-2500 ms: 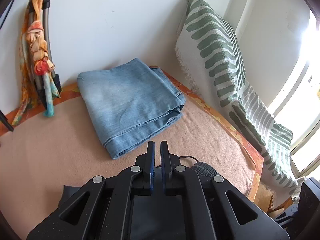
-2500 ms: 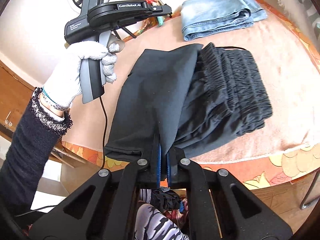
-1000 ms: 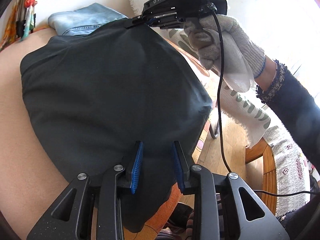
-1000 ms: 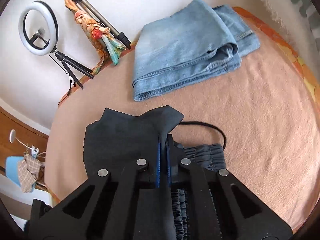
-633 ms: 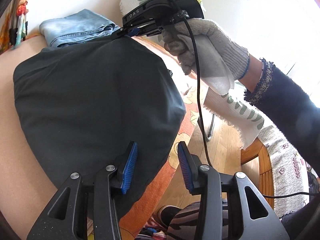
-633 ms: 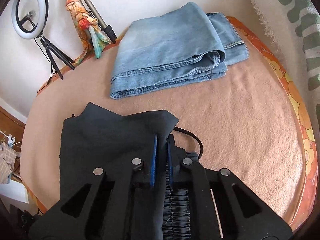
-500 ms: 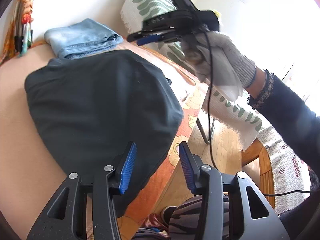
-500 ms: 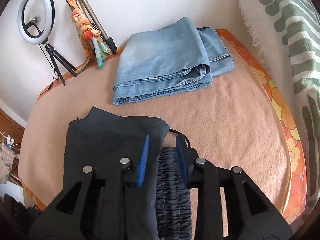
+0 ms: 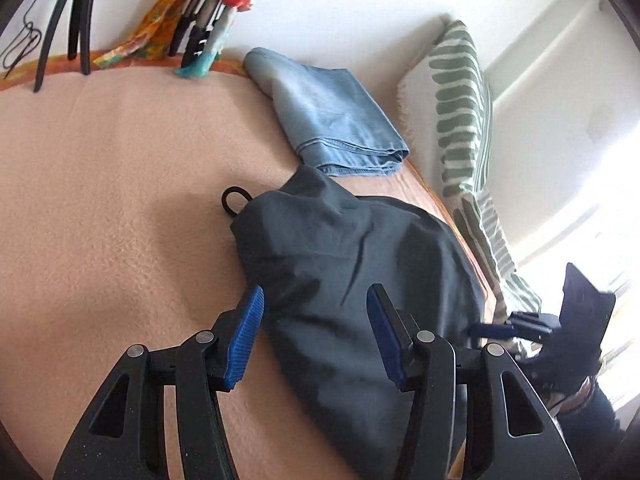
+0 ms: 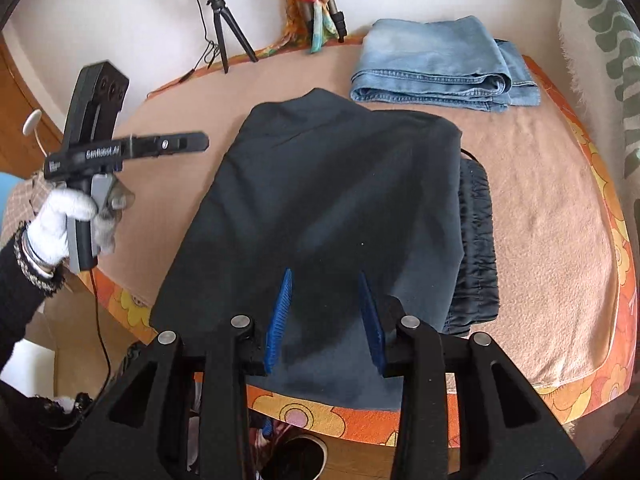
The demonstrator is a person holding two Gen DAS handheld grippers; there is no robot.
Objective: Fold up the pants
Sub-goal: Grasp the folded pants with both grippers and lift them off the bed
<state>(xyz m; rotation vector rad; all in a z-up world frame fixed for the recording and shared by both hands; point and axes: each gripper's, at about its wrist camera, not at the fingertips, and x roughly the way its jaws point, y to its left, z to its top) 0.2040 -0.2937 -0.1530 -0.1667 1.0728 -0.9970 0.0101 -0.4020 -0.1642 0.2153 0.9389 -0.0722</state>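
1. Pants (image 10: 328, 200), dark charcoal and matte, lie folded over on the peach blanket (image 10: 540, 208), their lower end hanging past its near orange flowered edge.
2. A gathered elastic waistband (image 10: 478, 240) peeks out along the fold's right side; a black drawstring loop (image 9: 234, 200) pokes out at the far corner.
3. Folded blue jeans (image 10: 440, 64) sit near the blanket's far edge, just beyond the pants.
4. Left gripper (image 9: 314, 336) is released, its jaws opening above the cloth without pinching it.
5. Right gripper (image 10: 324, 316) is likewise released, jaws opening over the fabric.
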